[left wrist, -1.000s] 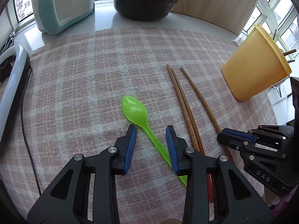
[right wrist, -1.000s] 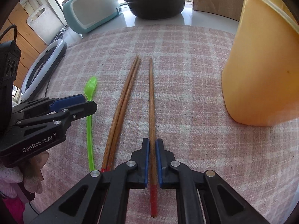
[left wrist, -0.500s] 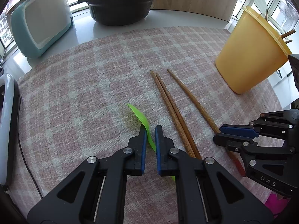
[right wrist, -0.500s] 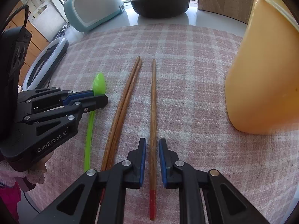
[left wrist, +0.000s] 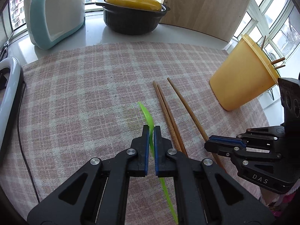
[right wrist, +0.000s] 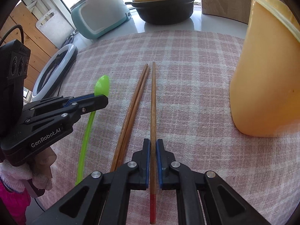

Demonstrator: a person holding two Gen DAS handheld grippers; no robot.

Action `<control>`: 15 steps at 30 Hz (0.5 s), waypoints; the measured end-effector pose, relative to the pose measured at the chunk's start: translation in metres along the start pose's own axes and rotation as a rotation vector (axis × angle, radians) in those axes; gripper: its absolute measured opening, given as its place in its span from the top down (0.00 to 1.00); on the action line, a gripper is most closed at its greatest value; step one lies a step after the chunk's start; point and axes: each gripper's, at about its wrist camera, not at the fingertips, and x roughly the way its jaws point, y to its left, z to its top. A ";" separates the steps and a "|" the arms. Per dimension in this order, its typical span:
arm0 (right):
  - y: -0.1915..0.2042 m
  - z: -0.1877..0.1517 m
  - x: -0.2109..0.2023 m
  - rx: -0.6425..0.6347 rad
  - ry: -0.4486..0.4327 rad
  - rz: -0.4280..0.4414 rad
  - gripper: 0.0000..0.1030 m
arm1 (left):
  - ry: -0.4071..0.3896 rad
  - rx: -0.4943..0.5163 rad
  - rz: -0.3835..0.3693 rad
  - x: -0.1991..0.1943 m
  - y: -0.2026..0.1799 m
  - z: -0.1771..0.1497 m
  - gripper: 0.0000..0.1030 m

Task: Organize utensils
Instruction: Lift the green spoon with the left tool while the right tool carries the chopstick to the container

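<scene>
My left gripper [left wrist: 151, 129] is shut on the handle of a green plastic spoon [left wrist: 147, 113], which stands on its edge with its bowl [right wrist: 102, 86] pointing away. My right gripper [right wrist: 153, 142] is shut on a single wooden chopstick [right wrist: 153, 101] with a red end, lying flat on the checked cloth [left wrist: 84, 93]. A pair of chopsticks [right wrist: 135, 105] lies between the spoon and that chopstick. The yellow cup [left wrist: 243, 82] stands at the right with several chopstick ends [left wrist: 277, 61] sticking out of its mouth. In the left wrist view the right gripper [left wrist: 207, 144] is low at the right.
Behind the cloth stand a black pot with a yellow lid [left wrist: 131, 18], a teal and white appliance [left wrist: 54, 18] and a wooden board [left wrist: 206, 5]. A white ring light [left wrist: 9, 86] with a black cable lies at the left edge.
My left jaws closed onto the spoon's handle, and the spoon turned from flat onto its edge. My right jaws loosened briefly around the chopstick, then closed on it again.
</scene>
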 end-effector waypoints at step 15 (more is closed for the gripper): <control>0.022 -0.011 -0.068 -0.077 -0.152 0.059 0.96 | -0.193 -0.024 -0.054 -0.082 -0.013 0.011 0.98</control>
